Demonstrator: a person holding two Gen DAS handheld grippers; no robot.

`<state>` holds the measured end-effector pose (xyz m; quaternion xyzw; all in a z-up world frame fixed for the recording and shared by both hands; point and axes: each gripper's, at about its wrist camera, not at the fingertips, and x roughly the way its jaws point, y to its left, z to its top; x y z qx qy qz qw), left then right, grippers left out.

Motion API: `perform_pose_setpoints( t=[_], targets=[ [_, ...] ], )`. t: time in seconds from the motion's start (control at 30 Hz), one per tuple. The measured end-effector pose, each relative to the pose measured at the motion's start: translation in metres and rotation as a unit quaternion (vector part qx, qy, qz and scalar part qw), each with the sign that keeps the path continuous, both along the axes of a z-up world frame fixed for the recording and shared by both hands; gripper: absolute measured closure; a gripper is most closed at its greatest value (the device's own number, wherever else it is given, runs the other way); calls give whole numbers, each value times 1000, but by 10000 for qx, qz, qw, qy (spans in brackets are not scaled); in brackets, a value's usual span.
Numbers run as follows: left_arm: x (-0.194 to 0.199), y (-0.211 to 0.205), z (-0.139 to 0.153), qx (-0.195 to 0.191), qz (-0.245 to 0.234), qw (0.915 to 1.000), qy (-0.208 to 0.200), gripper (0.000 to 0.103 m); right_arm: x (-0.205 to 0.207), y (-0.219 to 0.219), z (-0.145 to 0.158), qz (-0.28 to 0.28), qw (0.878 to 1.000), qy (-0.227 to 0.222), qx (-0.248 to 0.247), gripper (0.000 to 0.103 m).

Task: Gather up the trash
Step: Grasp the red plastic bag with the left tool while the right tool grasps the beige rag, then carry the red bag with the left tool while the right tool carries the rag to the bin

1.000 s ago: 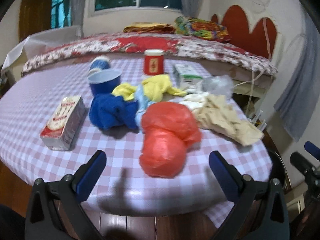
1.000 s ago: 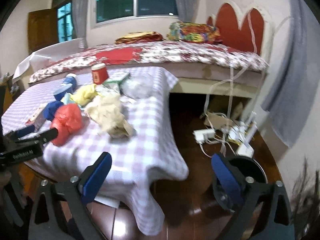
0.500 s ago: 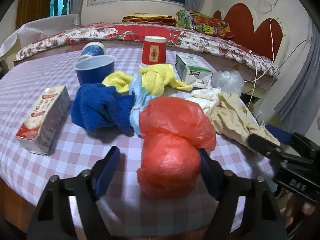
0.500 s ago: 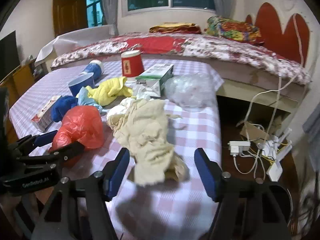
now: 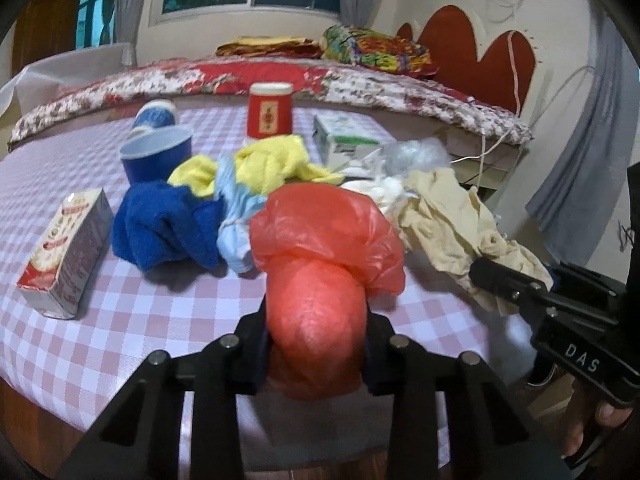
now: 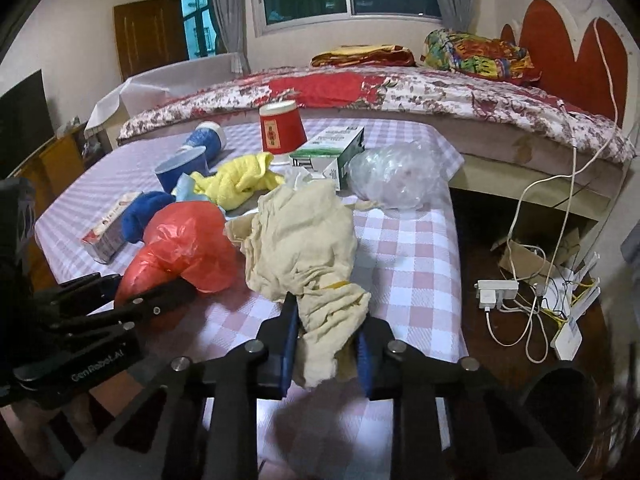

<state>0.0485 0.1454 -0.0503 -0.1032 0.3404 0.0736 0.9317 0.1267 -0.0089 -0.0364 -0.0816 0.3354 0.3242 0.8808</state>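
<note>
Near front edge of the checked surface (image 5: 120, 320): red plastic bag (image 5: 320, 280), long axis running from the front edge toward the middle, twisted narrow end nearest, puffed end farther in. Left gripper (image 5: 316, 344) clamped on that narrow end, jaws having just been closing, now pinched tight with bag between them. Likely light, soft, crinkly and somewhat slippery; the bunched neck looks the firmest place to hold, the puffed part likely to collapse or tear.

Just beside it, toward the right edge: crumpled cream cloth (image 6: 304, 248), long axis also front to back, a trailing tail at the front. Right gripper (image 6: 326, 344) closed on that tail, jaws just been closing, cloth squeezed between the blue pads and hanging out below. Limp, light, unlikely to slip; will probably dangle and drag when lifted, perhaps snagging neighbours.

Further in: blue towel (image 5: 164, 224), yellow rag (image 5: 272, 164), blue cup (image 5: 156, 156), red cup (image 5: 270, 110), small carton (image 5: 64, 256), clear plastic wad (image 6: 396, 176).
</note>
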Motion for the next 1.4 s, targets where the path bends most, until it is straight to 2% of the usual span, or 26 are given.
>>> perform_pose_setpoints(
  t=[0.3, 0.53, 0.7, 0.87, 1.07, 1.27, 1.4],
  targets=[
    [-6, -27, 15, 137, -330, 9992, -153, 67, -16, -52, 19, -643, 9975, -186, 224, 77],
    [4, -67, 24, 156, -891, 9955, -276, 67, -17, -117, 16, -1364, 9904, -135, 184, 77],
    [16, -102, 25, 123, -1398, 9897, -296, 67, -20, -171, 11, -1958, 9805, -65, 152, 77],
    [24, -141, 26, 123, -1937, 9805, -313, 67, -24, -217, 6, -2435, 9698, -9, 103, 77],
    [37, -190, 22, 129, -2634, 9644, -201, 67, -24, -260, -2, -2861, 9582, 90, 58, 77],
    [55, -235, 3, 201, -3167, 9483, 43, 67, -22, -302, -24, -3244, 9451, 371, -84, 76],
    [70, -257, -13, 205, -3393, 9402, 242, 67, -15, -320, -39, -3342, 9408, 524, -218, 76]
  ],
)
